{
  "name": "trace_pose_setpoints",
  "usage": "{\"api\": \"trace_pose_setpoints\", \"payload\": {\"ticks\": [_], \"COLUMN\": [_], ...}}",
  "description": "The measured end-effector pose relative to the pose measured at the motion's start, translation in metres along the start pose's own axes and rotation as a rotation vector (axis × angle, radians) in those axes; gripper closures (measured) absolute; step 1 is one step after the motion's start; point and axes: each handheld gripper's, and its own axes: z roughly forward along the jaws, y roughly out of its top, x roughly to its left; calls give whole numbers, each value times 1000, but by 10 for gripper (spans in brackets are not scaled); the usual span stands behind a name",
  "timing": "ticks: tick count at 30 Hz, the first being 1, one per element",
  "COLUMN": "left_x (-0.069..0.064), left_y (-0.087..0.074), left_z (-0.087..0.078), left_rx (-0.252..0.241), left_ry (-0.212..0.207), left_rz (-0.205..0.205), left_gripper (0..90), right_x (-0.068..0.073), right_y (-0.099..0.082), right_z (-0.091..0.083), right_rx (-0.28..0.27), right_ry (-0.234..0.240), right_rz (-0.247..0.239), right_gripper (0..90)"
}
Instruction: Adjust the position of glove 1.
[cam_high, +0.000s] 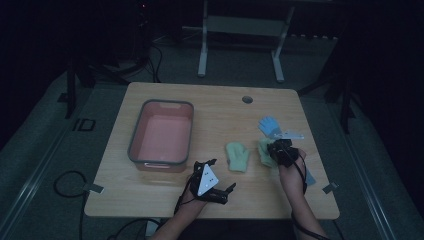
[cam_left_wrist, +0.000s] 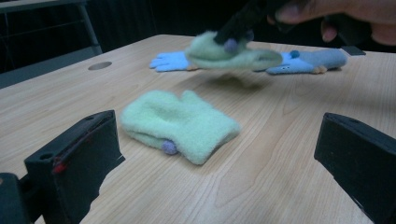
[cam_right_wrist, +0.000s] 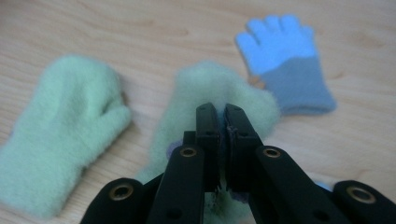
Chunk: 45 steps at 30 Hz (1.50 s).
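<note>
Now my right gripper (cam_right_wrist: 222, 116) pinches the green mitten (cam_right_wrist: 219, 88); I lift it level, left gripper (cam_left_wrist: 210, 154) spread beside its twin (cam_left_wrist: 180, 123).

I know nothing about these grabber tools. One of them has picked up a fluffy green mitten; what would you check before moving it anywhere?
1. Right gripper shut on the lifted green mitten: ok, jaws pinch the fleece.
2. Mitten off the table: ok, a shadow lies beneath it in the left gripper view.
3. Grip deep enough to hold: cannot tell, the pinch point is hidden.
4. Pink bin free to take it: ok, nothing visible inside.
5. Second green mitten undisturbed: ok, it lies flat, apart from the lifted one.
6. Left gripper out of the way: ok, open, holding nothing.
</note>
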Motion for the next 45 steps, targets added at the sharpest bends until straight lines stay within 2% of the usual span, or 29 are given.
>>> {"api": "trace_pose_setpoints", "payload": {"ticks": [5,7,10,17,19,22,27,30,33,35,36,40,41,45], "left_x": [0,0,0,0,0,0,0,0,0,0,0,-1,-1,0], "left_y": [0,0,0,0,0,0,0,0,0,0,0,0,0,0], "left_z": [0,0,0,0,0,0,0,0,0,0,0,0,0,0], "left_rx": [0,-1,0,-1,-1,-1,-1,-1,-2,-1,-1,-2,-2,-3], "left_ry": [-1,-1,-1,0,0,-1,0,1,1,2,2,2,2,2], "left_rz": [-2,-2,-3,-1,-3,-2,4,3,3,4,4,7,8,5], "left_gripper": [2,2,2,2,2,2,2,2,2,2,2,2,2,2], "right_x": [-2,-3,-4,-9,-12,-18,-31,-36,-38,-38,-37,-37,-34,-32], "right_y": [-10,-14,-22,-19,-17,-13,-10,-11,-16,-22,-24,-27,-29,-30], "right_z": [11,17,26,22,18,13,12,15,20,26,27,27,27,27], "right_rx": [32,48,82,89,78,46,54,60,77,92,82,71,59,52], "right_ry": [7,26,57,94,106,153,198,217,236,239,239,242,233,225], "right_rz": [-13,-22,-41,-55,-80,-130,-173,-164,-131,-138,-140,-128,-123,-120], "right_gripper": [850,833,738,649,632,625,622,621,631,621,621,672,745,787]}}
